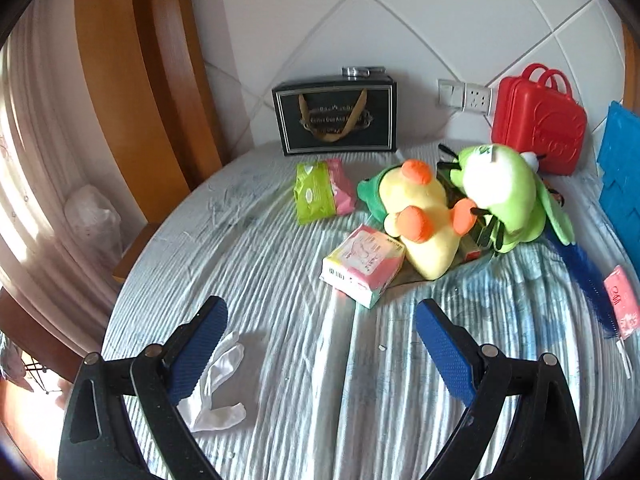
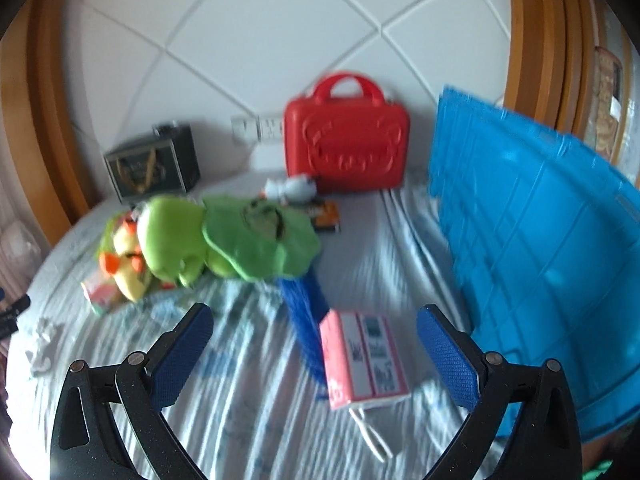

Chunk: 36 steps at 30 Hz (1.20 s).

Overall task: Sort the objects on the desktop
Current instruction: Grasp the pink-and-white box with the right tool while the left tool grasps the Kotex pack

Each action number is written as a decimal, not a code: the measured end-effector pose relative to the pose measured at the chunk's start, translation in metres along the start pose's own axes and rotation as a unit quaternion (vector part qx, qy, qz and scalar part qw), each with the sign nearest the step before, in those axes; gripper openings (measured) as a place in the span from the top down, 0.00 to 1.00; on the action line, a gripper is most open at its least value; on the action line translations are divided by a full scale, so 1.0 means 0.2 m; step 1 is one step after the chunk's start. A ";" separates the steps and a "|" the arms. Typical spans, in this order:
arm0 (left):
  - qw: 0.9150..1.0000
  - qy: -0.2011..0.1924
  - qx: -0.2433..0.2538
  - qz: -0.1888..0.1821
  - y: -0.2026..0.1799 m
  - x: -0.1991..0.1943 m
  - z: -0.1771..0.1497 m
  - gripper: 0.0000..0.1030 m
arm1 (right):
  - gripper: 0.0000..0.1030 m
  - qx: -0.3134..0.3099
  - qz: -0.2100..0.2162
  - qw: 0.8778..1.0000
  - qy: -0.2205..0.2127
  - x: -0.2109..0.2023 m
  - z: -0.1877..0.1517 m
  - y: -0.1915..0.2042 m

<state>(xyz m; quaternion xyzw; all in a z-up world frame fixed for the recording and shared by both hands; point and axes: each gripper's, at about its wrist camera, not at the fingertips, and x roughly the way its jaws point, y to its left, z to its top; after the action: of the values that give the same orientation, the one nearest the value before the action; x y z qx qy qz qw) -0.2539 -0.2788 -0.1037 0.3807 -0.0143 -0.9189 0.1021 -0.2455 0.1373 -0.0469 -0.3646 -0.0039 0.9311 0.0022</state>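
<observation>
My left gripper (image 1: 320, 312) is open and empty above the striped bedsheet (image 1: 280, 360). Ahead of it lie a pink tissue pack (image 1: 362, 266), a yellow duck plush (image 1: 424, 220), a green frog plush (image 1: 504, 196) and a green-pink packet (image 1: 322, 192). A white glove (image 1: 218, 384) lies by its left finger. My right gripper (image 2: 314, 320) is open and empty, just short of a pink booklet (image 2: 362, 356) that lies between its fingers. The frog plush (image 2: 224, 236) and the duck plush (image 2: 128, 264) show to the left in the blurred right wrist view.
A blue plastic crate (image 2: 540, 248) stands at the right. A red toy case (image 2: 346, 148) and a black gift box (image 1: 336, 116) lean at the padded headboard. A blue net bag (image 2: 306, 320) lies beside the booklet. A wooden frame (image 1: 140, 80) is at left.
</observation>
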 end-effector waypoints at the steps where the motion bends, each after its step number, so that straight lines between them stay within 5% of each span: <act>1: 1.000 0.011 0.005 -0.002 0.01 0.06 0.01 0.07 | 0.00 0.002 -0.004 1.000 0.014 0.05 -0.02 -0.01; 10: 0.995 0.078 0.051 -0.046 -0.08 0.51 0.11 0.07 | 0.00 0.031 -0.038 0.991 0.125 0.40 -0.11 -0.14; 17: 0.988 0.127 0.075 -0.051 -0.18 0.78 0.19 0.07 | 0.00 0.041 -0.039 0.984 0.168 0.56 -0.11 -0.22; 36: 0.972 0.188 0.121 -0.068 -0.25 1.04 0.19 0.07 | 0.00 0.094 0.006 0.958 0.272 0.90 -0.16 -0.42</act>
<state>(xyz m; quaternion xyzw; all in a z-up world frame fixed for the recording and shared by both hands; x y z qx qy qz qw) -0.4330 -0.2725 -0.2262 0.5559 -0.0798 -0.8274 -0.0065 -0.3546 0.2231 -0.1918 -0.6020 0.0865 0.7932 0.0315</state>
